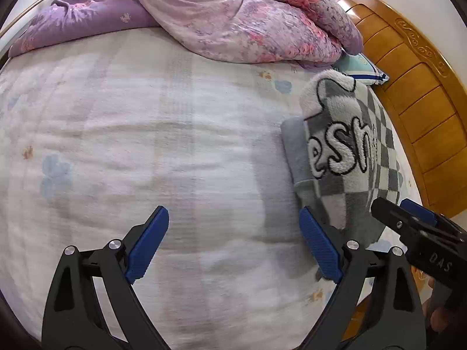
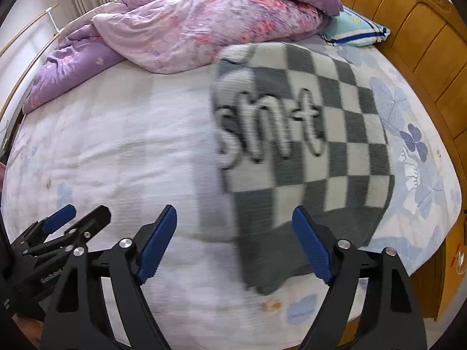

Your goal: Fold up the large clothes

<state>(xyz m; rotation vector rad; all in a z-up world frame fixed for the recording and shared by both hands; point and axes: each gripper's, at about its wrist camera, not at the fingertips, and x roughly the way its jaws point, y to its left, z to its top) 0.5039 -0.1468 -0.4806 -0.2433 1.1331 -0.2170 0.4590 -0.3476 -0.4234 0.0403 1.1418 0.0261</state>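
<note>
Bedroom, big bed (image 2: 146,145) with pale flowery sheet, wooden headboard (image 2: 414,38) at one end. Purple flowery quilt (image 2: 189,26) bunched along far edge – out of way, so middle stays free for folding. Checked grey fleece (image 2: 321,134) lies folded in neat block near headboard end, close to near edge; looks finished. Left gripper (image 1: 233,245) blue pads wide apart, nothing between. Right gripper (image 2: 235,245) same – apart, empty, above fleece, not touching. Both seem let go, job looks done.

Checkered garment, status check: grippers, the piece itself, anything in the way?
Left gripper open, empty. Right gripper open, empty. Checkered garment lies folded on the bed sheet, nothing on it. Purple quilt heaped behind, clear of it.
</note>
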